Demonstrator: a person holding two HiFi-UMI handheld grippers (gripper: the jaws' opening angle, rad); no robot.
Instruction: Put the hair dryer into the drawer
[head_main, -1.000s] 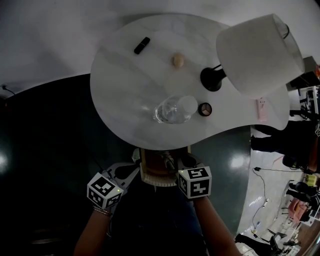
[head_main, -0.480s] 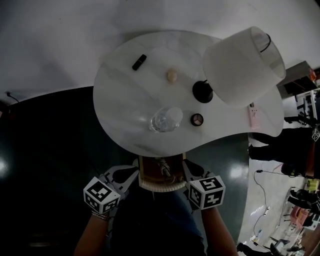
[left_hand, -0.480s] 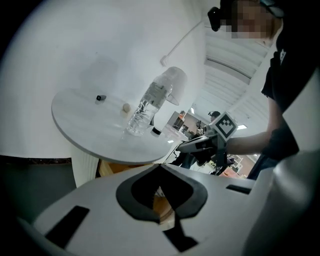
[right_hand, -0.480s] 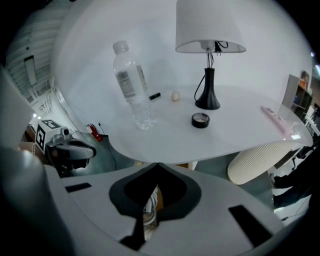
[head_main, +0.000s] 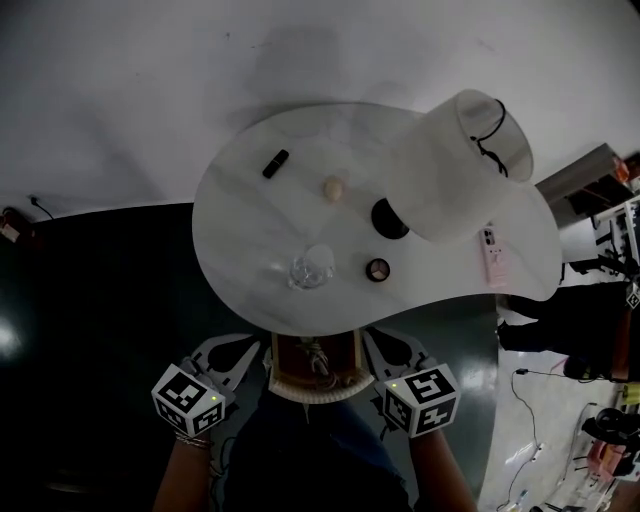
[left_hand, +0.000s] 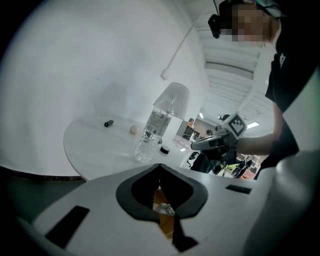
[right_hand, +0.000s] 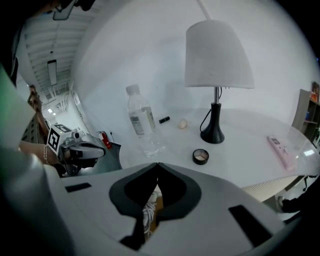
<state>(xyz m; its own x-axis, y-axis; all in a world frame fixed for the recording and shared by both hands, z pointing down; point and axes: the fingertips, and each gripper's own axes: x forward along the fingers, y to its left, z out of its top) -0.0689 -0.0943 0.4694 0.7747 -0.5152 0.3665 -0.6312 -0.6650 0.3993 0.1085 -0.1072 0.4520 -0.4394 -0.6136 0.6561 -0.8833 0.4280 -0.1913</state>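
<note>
Left gripper (left_hand: 160, 166): jaws pressed together, nothing pinched. Right gripper (right_hand: 158, 164): likewise pressed together, empty. Both held just outside the open drawer (head_main: 300, 393), one at either side of its front, below the near edge of the worktop (head_main: 250, 220).

Hair dryer (head_main: 318, 358): judged to be the pale item lying in the drawer, between the two grippers and slightly ahead of them. Too small and dark to confirm. Coiled white cord (right_hand: 146, 216) seen directly beneath the right gripper's tips, inside the drawer walls as far as can be told.

Step in hand, by judgement: placement done, drawer not yet closed.

Recommended:
- Check for any loop of cord over the drawer rim.
- Bring both closed grippers against the front panel, level with each other.
- Push evenly and straight under the worktop, slowing near the end to avoid trapping the cord.
- Keep clear of the bottle (head_main: 311, 268) and lamp (head_main: 455, 170) ahead of the grippers.
</note>
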